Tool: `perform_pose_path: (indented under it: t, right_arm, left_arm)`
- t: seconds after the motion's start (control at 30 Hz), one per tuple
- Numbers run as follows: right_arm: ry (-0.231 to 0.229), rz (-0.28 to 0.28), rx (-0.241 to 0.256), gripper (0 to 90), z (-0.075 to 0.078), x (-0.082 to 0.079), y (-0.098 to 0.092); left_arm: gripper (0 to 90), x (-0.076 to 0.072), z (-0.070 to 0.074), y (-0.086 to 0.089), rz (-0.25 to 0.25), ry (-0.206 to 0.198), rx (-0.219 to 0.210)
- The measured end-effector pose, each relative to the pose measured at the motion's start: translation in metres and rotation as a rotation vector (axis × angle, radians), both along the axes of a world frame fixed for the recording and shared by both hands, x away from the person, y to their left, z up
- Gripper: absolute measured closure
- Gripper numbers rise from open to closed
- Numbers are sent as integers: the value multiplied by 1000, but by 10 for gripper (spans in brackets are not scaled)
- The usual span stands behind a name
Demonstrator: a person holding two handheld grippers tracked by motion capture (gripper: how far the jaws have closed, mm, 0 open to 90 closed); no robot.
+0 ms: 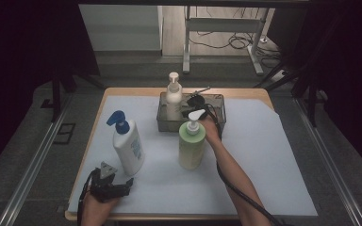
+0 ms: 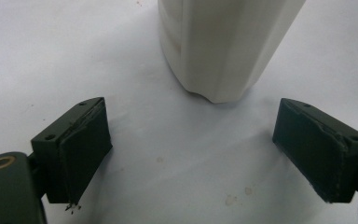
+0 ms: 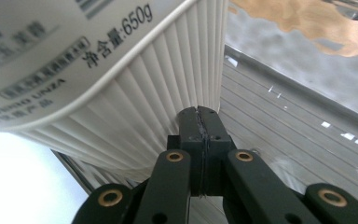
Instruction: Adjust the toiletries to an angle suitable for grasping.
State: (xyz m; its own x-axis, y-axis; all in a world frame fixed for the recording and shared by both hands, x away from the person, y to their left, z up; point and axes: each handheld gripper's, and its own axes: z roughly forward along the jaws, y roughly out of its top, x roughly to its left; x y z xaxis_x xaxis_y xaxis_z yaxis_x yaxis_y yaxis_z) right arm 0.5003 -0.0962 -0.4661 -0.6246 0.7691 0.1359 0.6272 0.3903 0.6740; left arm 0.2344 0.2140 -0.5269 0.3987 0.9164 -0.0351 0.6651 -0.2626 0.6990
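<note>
My right gripper (image 3: 200, 122) has its fingers pressed together on nothing, their tips against the ribbed side of the cream pump bottle (image 1: 173, 96) that already stands inside the clear tray (image 1: 217, 100) at the far side of the counter (image 1: 264, 155). My left gripper (image 2: 193, 154) rests near the front edge, fingers wide apart, aimed at the base of the white bottle with the blue pump (image 1: 127, 143) just ahead. That one and the green bottle (image 1: 191, 143) stand outside the tray, so I judge one bottle is placed and two are left to move
</note>
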Motion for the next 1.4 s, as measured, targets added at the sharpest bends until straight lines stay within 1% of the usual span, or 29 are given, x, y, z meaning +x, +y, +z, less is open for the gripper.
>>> perform_pose_path:
  t: [0.03,0.13,0.23,0.33,0.5,0.77,0.83,0.9,1.03,1.13,1.27,1.33,1.4]
  right_arm:
    - [0,8,0,896,0,0,1]
    - [1,9,-1,896,0,1,5]
    - [-7,-3,-9,896,1,3,7]
    - [-8,-15,-5,896,3,7,7]
    - [6,-3,12,896,2,10,8]
    - [10,28,18,896,1,8,19]
    - [14,41,30,896,1,8,20]
    - [11,47,29,896,2,8,20]
    - [18,64,58,897,2,9,21]
    - [14,85,57,897,1,9,23]
    - [16,93,76,898,0,10,21]
    - [24,99,92,898,-1,10,20]
    - [20,104,91,899,-1,10,20]
  left_arm:
    - [106,0,0,0,0,0,0]
    - [106,0,0,0,0,0,0]
    - [106,0,0,0,1,0,-1]
    - [106,0,0,0,0,0,0]
    - [106,0,0,0,1,0,-1]
    - [106,0,0,0,0,0,0]
    - [106,0,0,0,0,0,0]
    - [106,0,0,0,0,0,0]
    - [106,0,0,0,0,0,0]
    - [106,0,0,0,0,0,0]
    - [106,0,0,0,1,1,-1]
    - [106,0,0,0,1,1,-1]
    - [106,0,0,0,1,1,-1]
